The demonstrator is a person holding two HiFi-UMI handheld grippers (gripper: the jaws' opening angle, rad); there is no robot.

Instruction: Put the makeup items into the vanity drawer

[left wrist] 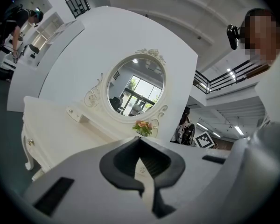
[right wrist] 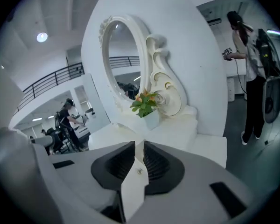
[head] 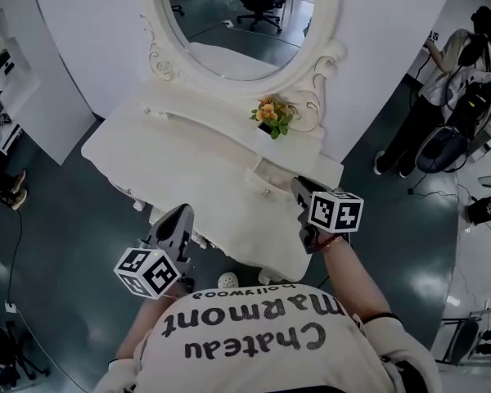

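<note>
Nearest the head camera a printed white shirt (head: 254, 334) is seen, and beyond it both grippers are held out level over the front edge of the white vanity (head: 188, 162). The left gripper (head: 178, 218) is carried with its jaws drawn together at the tips, and nothing is caught between them. The right gripper (head: 299, 187) is held with its jaws only a narrow gap apart, and it too is empty, since only the pale tabletop is seen through the gap. No makeup items can be made out in any view, so it cannot be told whether they are already stowed or lie out of sight. A small drawer (head: 272, 177) with a round knob (head: 269, 191) is set just beside the right gripper and is judged to be closed. A pot of flowers (head: 272, 115) stands behind it, below the oval mirror (head: 229, 23). If the drawer is to be worked, the knob could be missed or slipped off because it is so small, and the flowers could be knocked over by a reach carried too far. The drawer might also be jammed by a crooked pull or push.
</note>
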